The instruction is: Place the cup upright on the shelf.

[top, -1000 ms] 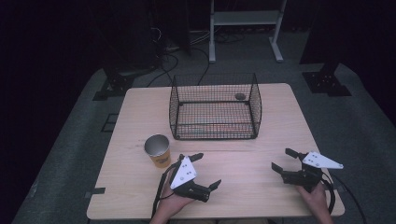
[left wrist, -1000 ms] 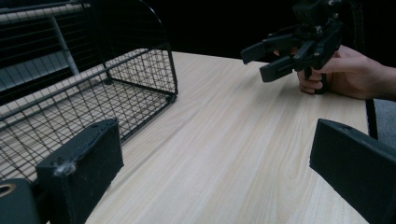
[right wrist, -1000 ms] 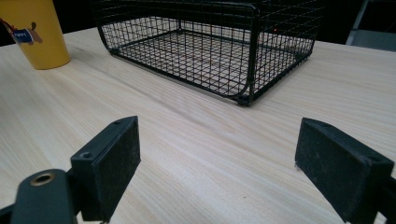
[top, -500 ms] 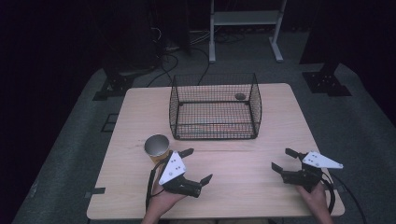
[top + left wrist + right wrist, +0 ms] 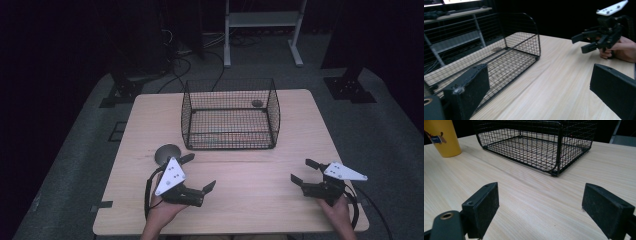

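Where left gripper (image 5: 200,172) overlaps, yellow cup (image 5: 167,153) half hidden, dim

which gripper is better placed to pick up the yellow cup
Left. The left gripper, jaws open, sits right beside the cup; the right gripper is across the table.

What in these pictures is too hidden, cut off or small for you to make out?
- The yellow paper cup: the right gripper view's top edge crops its rim, and its printed label is too small to read. In the high view, the left tongs cover part of it.
- The small dark round thing behind the black wire basket: too small in the high view to identify.
- Both forearms: cut off by the high view's bottom edge.
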The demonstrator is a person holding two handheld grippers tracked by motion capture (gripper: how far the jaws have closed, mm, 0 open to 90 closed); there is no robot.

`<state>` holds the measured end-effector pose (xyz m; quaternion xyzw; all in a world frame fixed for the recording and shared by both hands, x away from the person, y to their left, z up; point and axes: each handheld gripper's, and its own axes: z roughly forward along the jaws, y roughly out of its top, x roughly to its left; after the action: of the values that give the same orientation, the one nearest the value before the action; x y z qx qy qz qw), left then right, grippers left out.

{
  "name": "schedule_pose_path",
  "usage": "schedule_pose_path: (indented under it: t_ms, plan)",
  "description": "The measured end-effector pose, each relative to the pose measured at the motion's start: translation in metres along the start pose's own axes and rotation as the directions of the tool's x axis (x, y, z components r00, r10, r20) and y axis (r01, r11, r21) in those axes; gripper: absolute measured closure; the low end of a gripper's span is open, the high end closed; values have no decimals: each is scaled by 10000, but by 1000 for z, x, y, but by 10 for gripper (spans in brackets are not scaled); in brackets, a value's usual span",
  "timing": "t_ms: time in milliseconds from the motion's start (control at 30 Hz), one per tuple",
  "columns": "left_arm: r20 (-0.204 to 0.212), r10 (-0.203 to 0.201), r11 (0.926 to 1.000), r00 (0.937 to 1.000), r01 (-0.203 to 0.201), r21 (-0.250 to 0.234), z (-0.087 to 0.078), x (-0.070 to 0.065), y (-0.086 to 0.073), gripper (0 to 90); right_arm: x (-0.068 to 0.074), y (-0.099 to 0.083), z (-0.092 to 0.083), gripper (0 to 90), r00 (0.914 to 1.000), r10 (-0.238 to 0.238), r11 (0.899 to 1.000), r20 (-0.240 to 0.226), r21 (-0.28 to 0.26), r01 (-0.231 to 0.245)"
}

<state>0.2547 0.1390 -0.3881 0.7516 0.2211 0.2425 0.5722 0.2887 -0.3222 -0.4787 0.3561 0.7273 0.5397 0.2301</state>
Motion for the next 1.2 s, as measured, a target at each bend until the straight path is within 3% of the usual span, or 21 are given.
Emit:
schedule_pose_path:
  t_ms: [567,733,1000,1200]
  plan:
    - [-1195,-22,9999,9928,4,-151,-36,28,5,21,0,0,0,131,10000,-40,10000,21,17,40]
    - [-1525,111,9999,9882,-106,39,-45,38,0,20,0,0,0,131,10000,-70,10000,18,25,70]
    - [-1891,-192,9995,9818,235,208,-51,52,-11,20,0,0,0,131,10000,-91,10000,22,25,91]
    - [-2125,-222,9994,9769,274,215,-54,58,-16,3,0,0,0,131,10000,-81,10000,21,12,81]
